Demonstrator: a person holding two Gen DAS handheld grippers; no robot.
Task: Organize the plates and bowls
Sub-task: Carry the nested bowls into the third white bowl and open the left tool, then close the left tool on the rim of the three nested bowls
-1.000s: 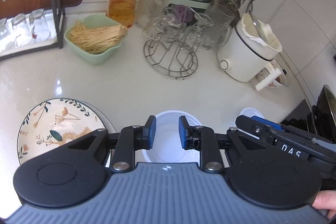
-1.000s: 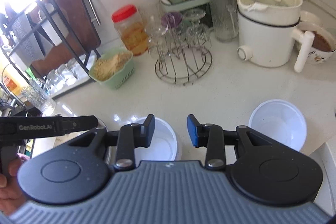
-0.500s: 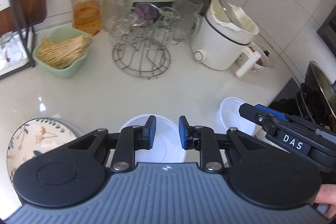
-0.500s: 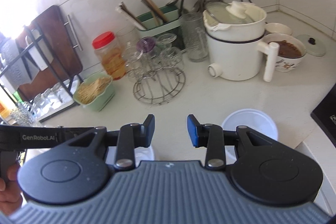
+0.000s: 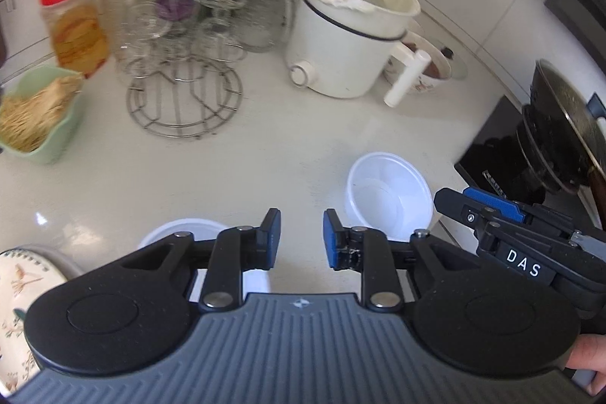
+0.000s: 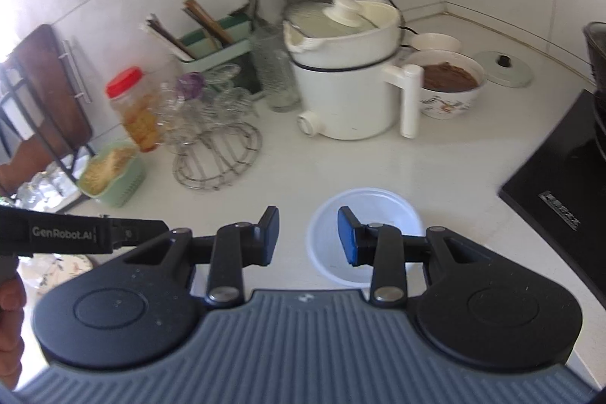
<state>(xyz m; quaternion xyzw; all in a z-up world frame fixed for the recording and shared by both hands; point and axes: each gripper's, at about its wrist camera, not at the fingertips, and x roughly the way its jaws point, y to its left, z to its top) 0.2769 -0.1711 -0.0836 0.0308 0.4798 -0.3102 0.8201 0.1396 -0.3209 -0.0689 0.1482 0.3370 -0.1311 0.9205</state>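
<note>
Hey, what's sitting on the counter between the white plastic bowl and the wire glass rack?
Nothing: bare countertop runs from the white bowl to the wire rack, shown in both wrist views.

We look from two fisheye cameras, one riding each handheld gripper, both tilted down along their fingers at the white counter (image 5: 265,158) from close above. Our left view faces the back wall and takes in the right gripper (image 5: 488,205) at its right edge — our right view catches the left gripper (image 6: 125,233) at its left. Both share the wire rack (image 5: 184,101) (image 6: 217,158), the white pot (image 5: 341,48) (image 6: 348,78) and one white bowl (image 5: 390,192) (image 6: 363,214).
</note>
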